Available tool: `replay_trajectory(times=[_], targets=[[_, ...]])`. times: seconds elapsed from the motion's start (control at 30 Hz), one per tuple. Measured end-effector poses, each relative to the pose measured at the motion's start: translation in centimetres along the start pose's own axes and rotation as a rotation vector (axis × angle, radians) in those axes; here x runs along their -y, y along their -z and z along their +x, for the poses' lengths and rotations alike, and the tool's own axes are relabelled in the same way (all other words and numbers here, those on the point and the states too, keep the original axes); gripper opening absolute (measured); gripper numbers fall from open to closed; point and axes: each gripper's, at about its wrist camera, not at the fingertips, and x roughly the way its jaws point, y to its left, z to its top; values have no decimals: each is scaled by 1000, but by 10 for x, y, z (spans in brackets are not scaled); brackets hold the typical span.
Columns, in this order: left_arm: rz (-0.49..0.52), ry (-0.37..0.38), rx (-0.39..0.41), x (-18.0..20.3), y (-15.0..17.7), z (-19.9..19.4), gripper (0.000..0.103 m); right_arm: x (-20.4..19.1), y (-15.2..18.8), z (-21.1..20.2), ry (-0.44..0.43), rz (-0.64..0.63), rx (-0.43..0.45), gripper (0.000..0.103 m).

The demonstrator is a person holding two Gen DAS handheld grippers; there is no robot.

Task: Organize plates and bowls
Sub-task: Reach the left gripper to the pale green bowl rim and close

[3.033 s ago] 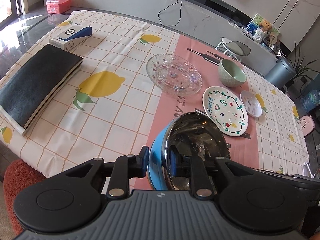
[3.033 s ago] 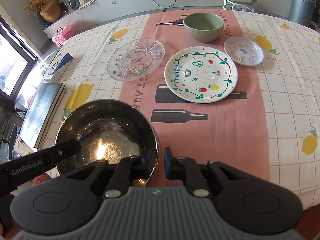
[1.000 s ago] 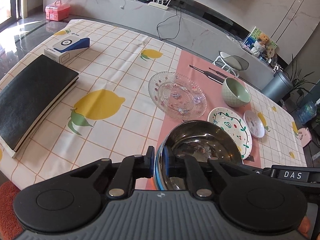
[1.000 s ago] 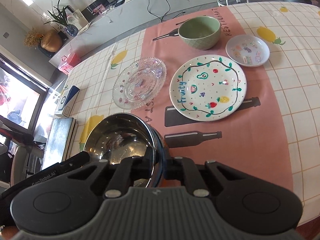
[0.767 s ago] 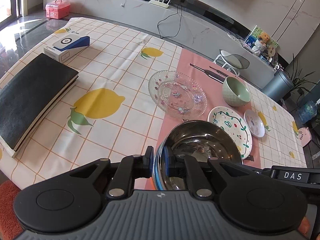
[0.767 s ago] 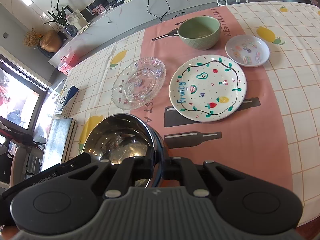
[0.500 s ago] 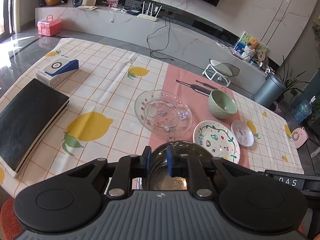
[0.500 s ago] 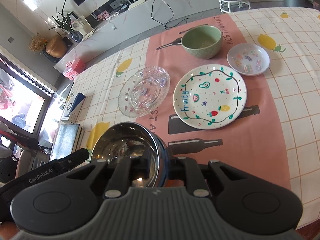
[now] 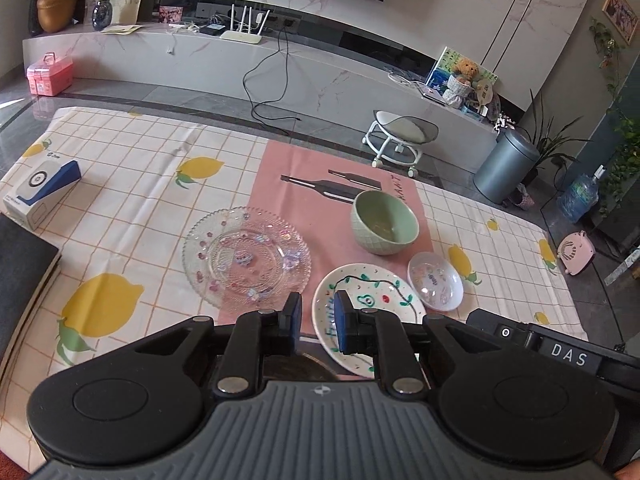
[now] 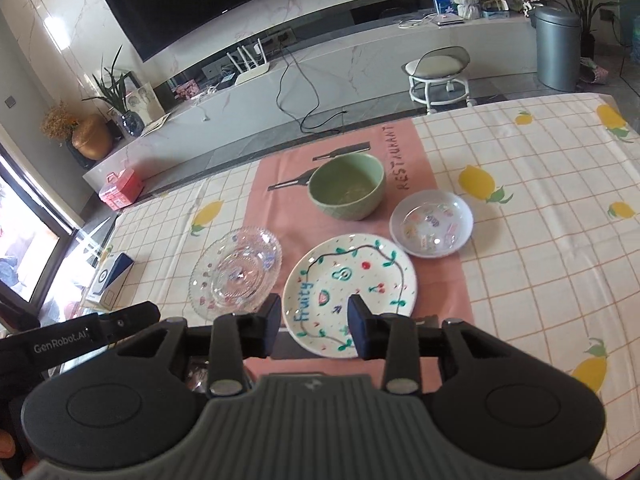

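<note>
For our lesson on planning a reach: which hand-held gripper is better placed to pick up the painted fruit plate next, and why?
Probably the right hand-held gripper. Its fingers are spread wide and frame the painted fruit plate head-on. The left hand-held gripper has a narrower gap and sits off the plate's left edge, nearer the glass plate.

Left gripper (image 9: 316,322): held above the near edge of the worktop, aimed toward the far edge; its housing fills the lower part of its own view.
Left fingers (image 9: 294,314): blue-padded, parted by a narrow gap, nothing between them.
Left gripper seen from the right wrist: a black body marked "GenRobot.AI" enters from the left side (image 10: 80,338), low and beside the right gripper.
Right gripper (image 10: 314,320): also above the near edge of the worktop, pointing toward the far edge.
Right fingers (image 10: 358,320): spread wider than the left pair, nothing held.
Right gripper seen from the left wrist: a black body marked "DAS" at the right (image 9: 560,354).
</note>
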Motion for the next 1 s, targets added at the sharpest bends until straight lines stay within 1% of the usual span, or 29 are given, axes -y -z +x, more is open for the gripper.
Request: replay_trajectory(times=[0.03,0.1,0.17,0.2,0.23,0.3,0.33,0.37,0.53,0.63,0.73,0.83,1.0], targets=[[2,15,-1,3,-4,3,19,4,-3,1,8,2,14,36],[11,22,3,10,-11,10,22,11,-12,4,31,-1,49,36],[31,13,12,18,-18,18,31,18,-21,8,53,-10,84,36],[42,10,18,22,-20,21,32,21,-26,10,53,-16,103,36],[60,4,25,26,-24,26,36,25,-31,13,53,-19,113,36],[77,6,26,31,-30,36,44,33,-41,22,56,-13,107,37],[79,11,24,33,-34,42,50,37,-46,26,55,-6,102,37],[76,20,21,35,-37,48,53,42,-51,32,52,5,92,37],[14,63,-22,33,-57,86,58,59,-75,65,35,42,31,37],[-27,59,-60,28,-66,111,58,59,-84,87,25,48,1,37],[-47,61,-89,27,-74,135,58,55,-93,108,15,39,-25,37],[-48,56,-124,30,-79,158,58,52,-101,133,27,40,-60,36],[-77,58,-176,32,-85,193,58,55,-110,165,75,60,-99,35]])
